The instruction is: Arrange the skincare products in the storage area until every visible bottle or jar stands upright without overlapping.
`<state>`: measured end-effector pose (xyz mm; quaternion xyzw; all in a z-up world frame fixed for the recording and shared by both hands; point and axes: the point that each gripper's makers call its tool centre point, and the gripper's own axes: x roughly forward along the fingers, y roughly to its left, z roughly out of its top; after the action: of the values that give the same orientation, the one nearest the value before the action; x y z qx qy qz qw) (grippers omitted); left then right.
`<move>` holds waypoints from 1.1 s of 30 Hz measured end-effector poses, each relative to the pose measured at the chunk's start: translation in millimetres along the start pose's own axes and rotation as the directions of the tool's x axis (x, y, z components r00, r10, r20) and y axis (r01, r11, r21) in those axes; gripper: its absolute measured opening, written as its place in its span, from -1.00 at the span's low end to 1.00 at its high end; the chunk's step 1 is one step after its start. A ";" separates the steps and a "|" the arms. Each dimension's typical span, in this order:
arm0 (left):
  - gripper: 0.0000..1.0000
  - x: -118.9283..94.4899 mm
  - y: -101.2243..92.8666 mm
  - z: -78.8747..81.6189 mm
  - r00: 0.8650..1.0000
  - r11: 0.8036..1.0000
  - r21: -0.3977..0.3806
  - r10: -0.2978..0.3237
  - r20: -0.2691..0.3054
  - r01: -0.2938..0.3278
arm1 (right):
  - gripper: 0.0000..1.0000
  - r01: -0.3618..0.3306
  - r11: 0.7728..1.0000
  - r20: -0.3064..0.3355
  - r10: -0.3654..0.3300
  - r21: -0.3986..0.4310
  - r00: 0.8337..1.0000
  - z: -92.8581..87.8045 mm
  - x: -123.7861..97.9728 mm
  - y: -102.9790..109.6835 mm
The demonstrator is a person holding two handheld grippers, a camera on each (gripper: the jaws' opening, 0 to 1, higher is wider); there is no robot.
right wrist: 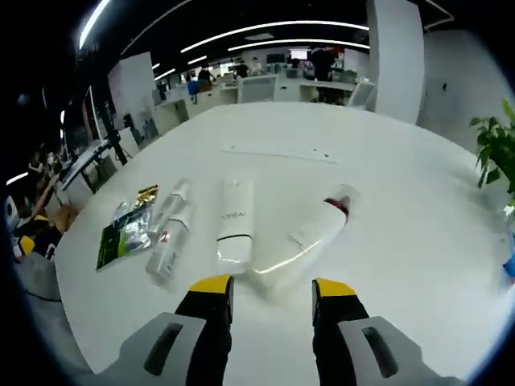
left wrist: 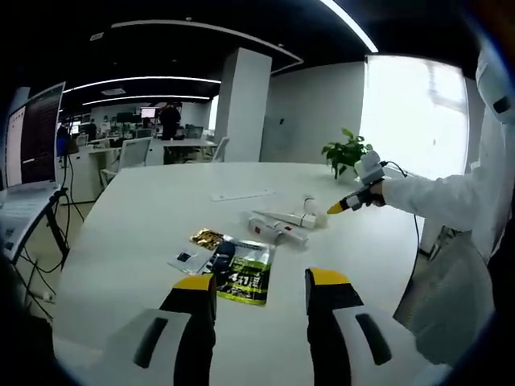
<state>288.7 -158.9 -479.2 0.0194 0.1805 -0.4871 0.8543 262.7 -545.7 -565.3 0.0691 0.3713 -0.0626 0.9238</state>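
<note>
1. In the left gripper view, the left gripper [left wrist: 261, 299] hovers with its jaws parted and nothing between them, just near of a green sachet [left wrist: 245, 274] and a gold sachet [left wrist: 207, 238] on the white table [left wrist: 145, 217].
2. Farther right, white tubes [left wrist: 278, 224] lie flat.
3. A white-sleeved arm brings the right gripper [left wrist: 348, 203] in from the right.
4. In the right gripper view, that gripper [right wrist: 263, 291] is open and empty over a lying white tube [right wrist: 235, 219] and a red-banded tube [right wrist: 310, 233].
5. A potted plant [left wrist: 346, 152] stands far right.
</note>
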 end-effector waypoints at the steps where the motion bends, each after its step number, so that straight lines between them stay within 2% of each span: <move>1: -0.24 0.4 0.3 0.3 1.000 1.000 -0.001 0.000 0.000 0.000 | -0.23 0.005 1.000 -0.009 -0.005 -0.002 1.000 0.5 2.8 -0.1; 7: -0.22 2.2 2.2 -0.3 1.000 1.000 -0.014 0.010 0.008 -0.010 | -0.23 0.025 0.999 -0.049 -0.024 0.028 0.999 -1.3 23.4 -12.1; 15: -0.24 2.4 2.8 0.0 1.000 1.000 -0.024 0.005 0.013 -0.005 | -0.22 0.036 0.998 -0.078 -0.031 0.057 0.996 -1.4 28.9 -3.7; 23: -0.25 4.1 1.8 1.0 1.000 0.999 -0.033 0.004 0.023 -0.003 | -0.20 0.062 0.992 -0.100 -0.050 0.114 0.994 5.9 36.3 -13.5; 27: -0.26 4.7 4.0 -0.5 1.000 0.999 -0.034 0.002 0.024 -0.001 | -0.18 0.062 0.982 -0.117 -0.041 0.179 0.992 5.4 40.3 -13.4; 29: -0.26 4.1 4.3 -0.6 1.000 0.999 -0.035 0.003 0.028 -0.002 | -0.16 0.070 0.957 -0.132 -0.033 0.282 0.991 2.3 41.6 -12.1; 31: -0.26 3.9 4.4 -0.4 1.000 0.999 -0.036 0.002 0.030 -0.001 | -0.14 0.076 0.944 -0.146 -0.030 0.321 0.989 0.7 42.9 -13.5; 33: -0.26 4.2 4.3 -0.3 1.000 0.999 -0.037 0.002 0.031 -0.001 | -0.13 0.078 0.943 -0.154 -0.029 0.323 0.988 2.7 44.6 -15.7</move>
<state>294.1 -160.1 -481.5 -0.0037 0.1760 -0.4833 0.8576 293.8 -564.5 -595.6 0.2161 0.4244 -0.1432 0.8676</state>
